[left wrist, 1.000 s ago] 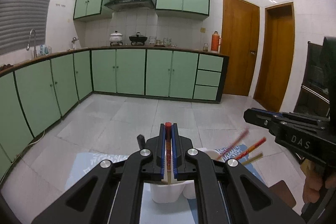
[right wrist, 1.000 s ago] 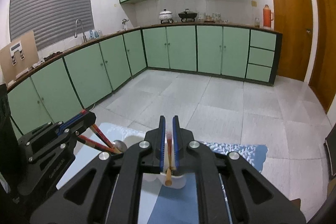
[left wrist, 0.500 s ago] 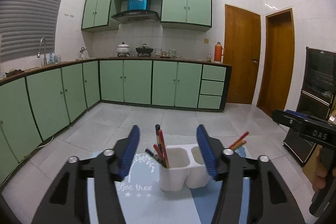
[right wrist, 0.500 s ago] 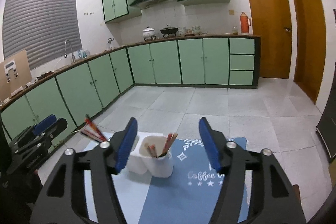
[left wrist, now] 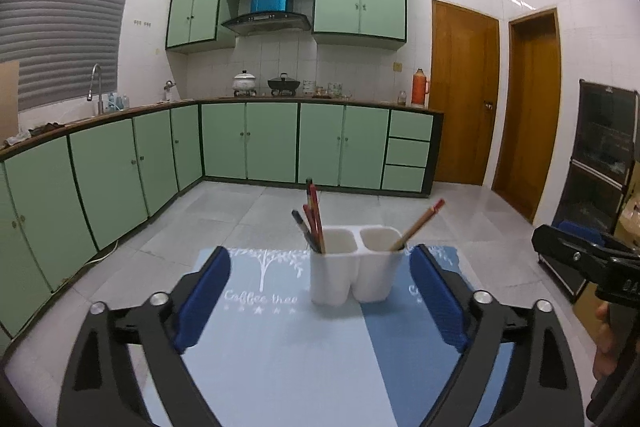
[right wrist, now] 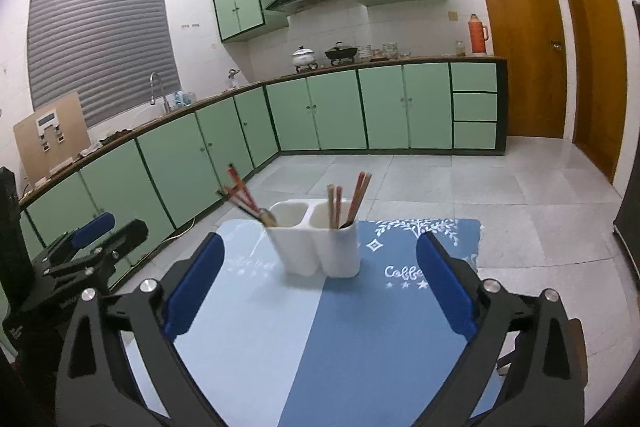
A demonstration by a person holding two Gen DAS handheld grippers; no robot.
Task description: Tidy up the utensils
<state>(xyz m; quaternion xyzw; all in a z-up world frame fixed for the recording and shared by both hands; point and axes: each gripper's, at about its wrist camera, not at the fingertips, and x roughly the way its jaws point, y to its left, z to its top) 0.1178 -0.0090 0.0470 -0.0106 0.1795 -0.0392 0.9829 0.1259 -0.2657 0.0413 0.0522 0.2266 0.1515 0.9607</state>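
We see a kitchen table covered by a blue mat (left wrist: 280,347), viewed from 2 hand-held grippers, with green cabinets (left wrist: 248,143) along the far walls.

Starting at the left, the left gripper (left wrist: 320,297) has its 2 blue-padded jaws spread wide apart; they have just been opening, and nothing sits between the pads. Straight ahead of it, a little beyond the fingertips, stands the white holder (left wrist: 354,267), upright on the mat, with 2 compartments side by side.

The holder's left compartment carries a bunch of red and dark utensils (left wrist: 312,223) leaning up and to the left. Its right compartment carries chopsticks (left wrist: 418,227) leaning up and to the right. In both bunches the long axis runs steeply upward, handles free above the rim.

Moving right, the right gripper (right wrist: 320,283) is also spread wide, its jaws having just been opening, and it too holds nothing. From its view the holder (right wrist: 316,247) lies ahead and slightly left of centre, with the chopsticks' compartment (right wrist: 340,227) the nearer one.

We judge both grippers about equally near, each facing its own compartment. No loose utensil shows on the mat, so the sorting looks complete or nearly so. Any further pick would mean closing on a shaft above the rim.
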